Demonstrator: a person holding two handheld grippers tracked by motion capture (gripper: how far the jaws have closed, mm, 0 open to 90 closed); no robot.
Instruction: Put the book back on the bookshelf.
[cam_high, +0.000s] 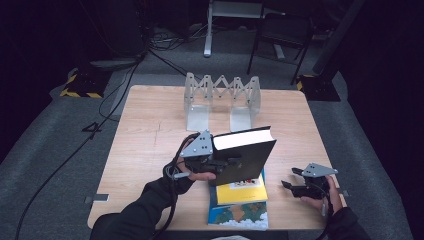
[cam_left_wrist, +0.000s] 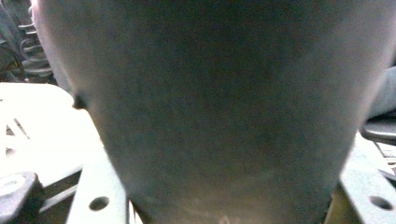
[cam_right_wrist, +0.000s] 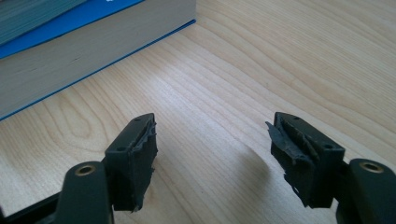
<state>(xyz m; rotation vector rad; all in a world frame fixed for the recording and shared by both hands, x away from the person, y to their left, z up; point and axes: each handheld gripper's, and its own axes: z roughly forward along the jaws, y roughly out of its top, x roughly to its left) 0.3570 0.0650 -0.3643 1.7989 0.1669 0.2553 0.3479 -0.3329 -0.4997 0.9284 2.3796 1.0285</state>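
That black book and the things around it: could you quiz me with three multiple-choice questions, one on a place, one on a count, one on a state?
1. Where does the white folding rack stand?
A. at the table's far side
B. on the stack of books
C. beside the right gripper

2. How many books lie flat in the stack?
A. one
B. two
C. five

3. How is the black book?
A. flat on the wooden table
B. in the rack
C. raised, gripped by the left gripper

Answers: 1 A, it stands beyond the books; 2 B, a yellow one on a blue one; 3 C, it hangs above the stack.
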